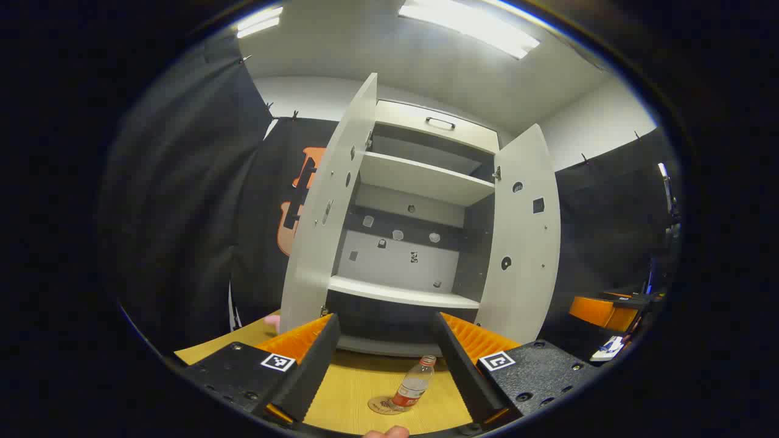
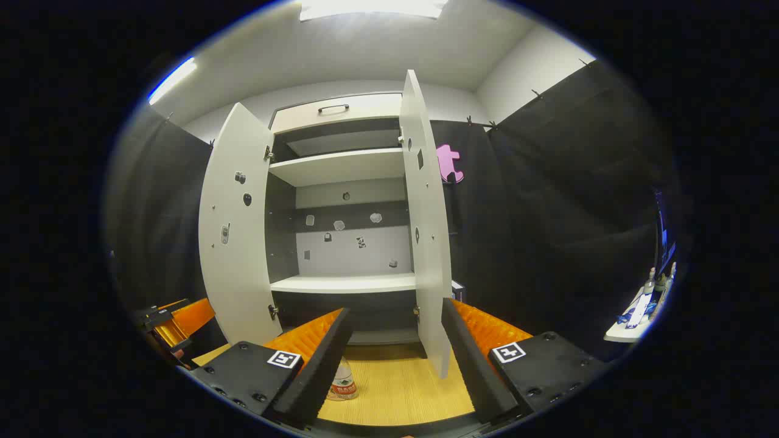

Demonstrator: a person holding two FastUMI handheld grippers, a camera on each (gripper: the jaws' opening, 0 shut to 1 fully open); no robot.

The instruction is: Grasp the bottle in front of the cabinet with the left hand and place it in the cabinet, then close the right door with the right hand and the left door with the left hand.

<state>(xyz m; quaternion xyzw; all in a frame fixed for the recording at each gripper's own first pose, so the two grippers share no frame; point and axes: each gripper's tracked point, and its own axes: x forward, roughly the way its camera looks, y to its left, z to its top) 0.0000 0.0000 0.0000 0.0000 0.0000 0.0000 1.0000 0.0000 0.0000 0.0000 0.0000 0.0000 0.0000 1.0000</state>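
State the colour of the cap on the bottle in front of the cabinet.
Red, on a clear bottle with a red label; the left gripper view shows it best.

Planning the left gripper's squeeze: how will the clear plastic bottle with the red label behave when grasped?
The clear plastic bottle looks nearly empty, so probably light. Thin walls may dent under the fingers. Tall and narrow, standing on a round coaster, it may tip if nudged.

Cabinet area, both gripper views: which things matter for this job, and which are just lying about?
For the job:
bottle, standing on the table
cabinet, both doors open
left door
right door
left gripper, open
right gripper, open

Lying about:
round coaster under the bottle
side table items
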